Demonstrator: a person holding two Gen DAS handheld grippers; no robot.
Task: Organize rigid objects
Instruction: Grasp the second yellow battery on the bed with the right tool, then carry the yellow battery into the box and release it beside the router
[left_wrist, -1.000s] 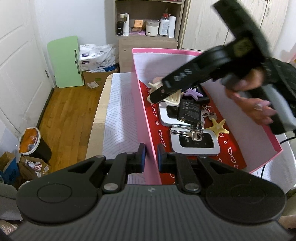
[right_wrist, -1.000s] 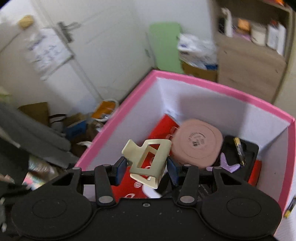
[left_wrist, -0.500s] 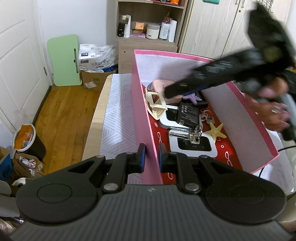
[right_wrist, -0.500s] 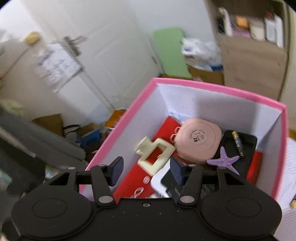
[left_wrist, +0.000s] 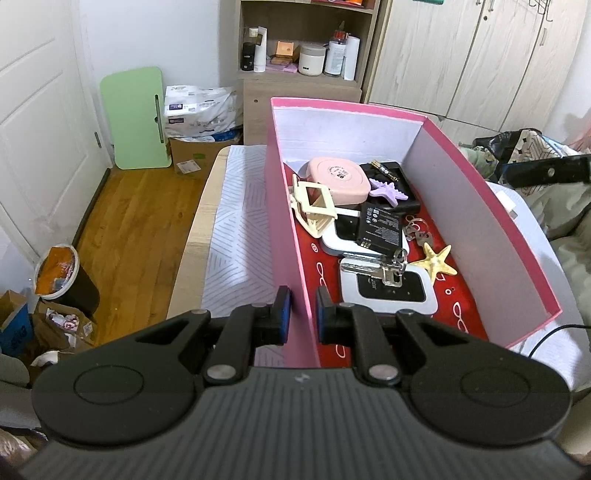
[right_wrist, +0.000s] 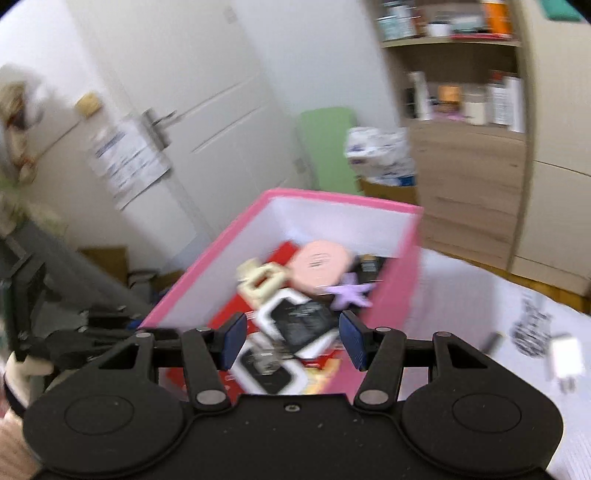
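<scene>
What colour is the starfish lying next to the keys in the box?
The starfish is yellowish gold, lying on the red patterned floor of the box. The left wrist view shows it best.

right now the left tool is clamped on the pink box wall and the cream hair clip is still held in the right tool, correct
Not quite. The left tool is clamped on the pink box wall, but the cream hair clip lies inside the box, against the pink round case. The right tool is open with nothing gripped, as the right wrist view shows.
</scene>
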